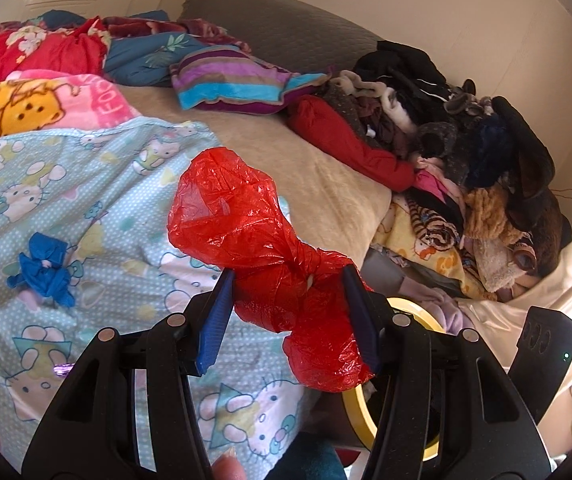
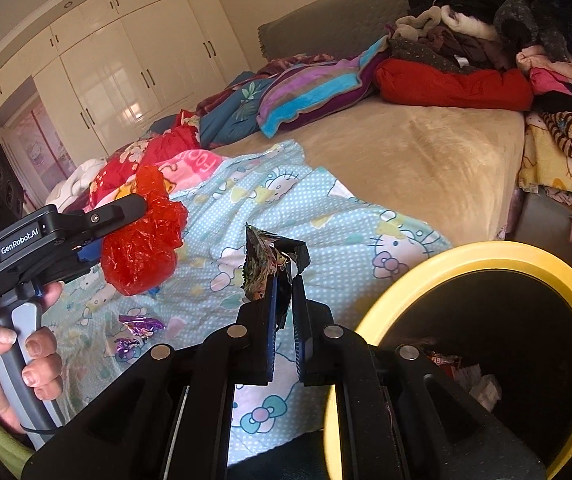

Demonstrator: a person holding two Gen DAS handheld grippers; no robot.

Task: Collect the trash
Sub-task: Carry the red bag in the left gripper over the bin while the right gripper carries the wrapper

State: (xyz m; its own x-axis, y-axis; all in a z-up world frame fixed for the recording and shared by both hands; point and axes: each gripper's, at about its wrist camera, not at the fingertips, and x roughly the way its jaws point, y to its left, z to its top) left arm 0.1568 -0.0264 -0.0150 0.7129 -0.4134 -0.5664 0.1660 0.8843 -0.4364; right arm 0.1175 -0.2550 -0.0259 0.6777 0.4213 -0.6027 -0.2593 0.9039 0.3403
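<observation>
Red plastic bag (image 1: 270, 248): light, crinkly, soft, clenched at its twisted waist by left tool (image 1: 286, 284) over bed (image 1: 326, 184); right tool (image 2: 284, 280) pinched foil wrapper (image 2: 262, 260) near bin (image 2: 466, 256).

bin mouth (image 2: 486, 258) open and unobstructed, clothes pile (image 1: 466, 152) crowding bed's far side, beige middle (image 2: 426, 152) clear

We are seeing the left gripper (image 2: 98, 240) wearing black casing, blue pads, a grey handle, white "GenRobot.AI" lettering; the right gripper (image 2: 284, 280) showing silver rivets.
</observation>
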